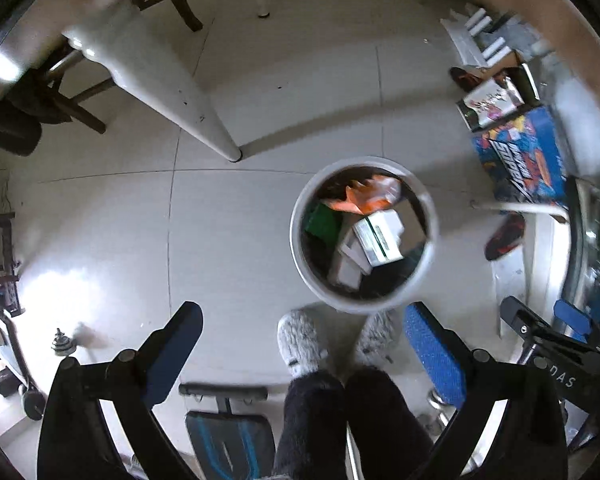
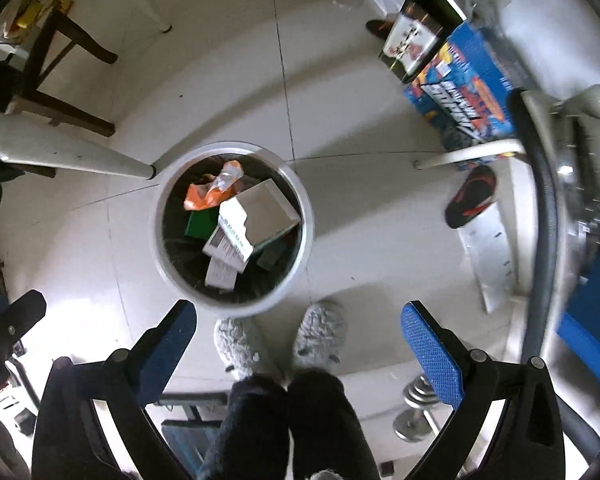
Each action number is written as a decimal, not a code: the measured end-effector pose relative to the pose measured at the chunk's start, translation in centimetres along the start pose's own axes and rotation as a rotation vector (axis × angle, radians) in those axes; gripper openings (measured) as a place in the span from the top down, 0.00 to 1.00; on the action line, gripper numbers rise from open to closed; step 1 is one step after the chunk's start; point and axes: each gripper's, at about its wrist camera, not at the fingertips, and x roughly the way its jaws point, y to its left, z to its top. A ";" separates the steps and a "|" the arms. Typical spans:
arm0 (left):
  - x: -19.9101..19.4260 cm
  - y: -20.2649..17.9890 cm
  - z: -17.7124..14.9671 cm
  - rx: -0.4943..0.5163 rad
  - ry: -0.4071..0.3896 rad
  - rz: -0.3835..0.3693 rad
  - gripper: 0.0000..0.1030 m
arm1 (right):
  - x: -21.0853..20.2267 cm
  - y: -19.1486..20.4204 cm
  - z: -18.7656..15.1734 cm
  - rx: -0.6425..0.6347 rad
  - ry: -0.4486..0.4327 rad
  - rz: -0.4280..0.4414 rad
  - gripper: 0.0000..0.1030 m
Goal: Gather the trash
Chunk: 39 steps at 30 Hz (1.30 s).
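A round white trash bin (image 1: 430,216) (image 2: 305,224) stands on the tiled floor below both grippers. Inside it lie white cardboard boxes (image 1: 380,238) (image 2: 260,210), an orange plastic bag (image 1: 366,196) (image 2: 210,194) and a green item (image 2: 201,222). My left gripper (image 1: 304,344) hangs high over the floor, pointing down, jaws wide open and empty, the bin just beyond its right finger. My right gripper (image 2: 300,340) is also open and empty, with the bin ahead of its left finger. The right gripper's fingers (image 1: 528,320) show at the right edge of the left wrist view.
A person's grey fluffy slippers (image 1: 302,340) (image 2: 320,334) and dark trouser legs stand beside the bin. White table legs (image 1: 168,92) (image 2: 72,156), a wooden chair (image 2: 60,60), colourful boxes (image 1: 520,156) (image 2: 460,84), a dark sandal (image 2: 472,196) and dumbbells (image 2: 416,408) surround it.
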 end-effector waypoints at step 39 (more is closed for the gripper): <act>-43.0 -1.1 -9.6 0.033 -0.216 -0.367 0.00 | -51.2 -3.7 -9.7 -0.128 -0.126 0.374 0.00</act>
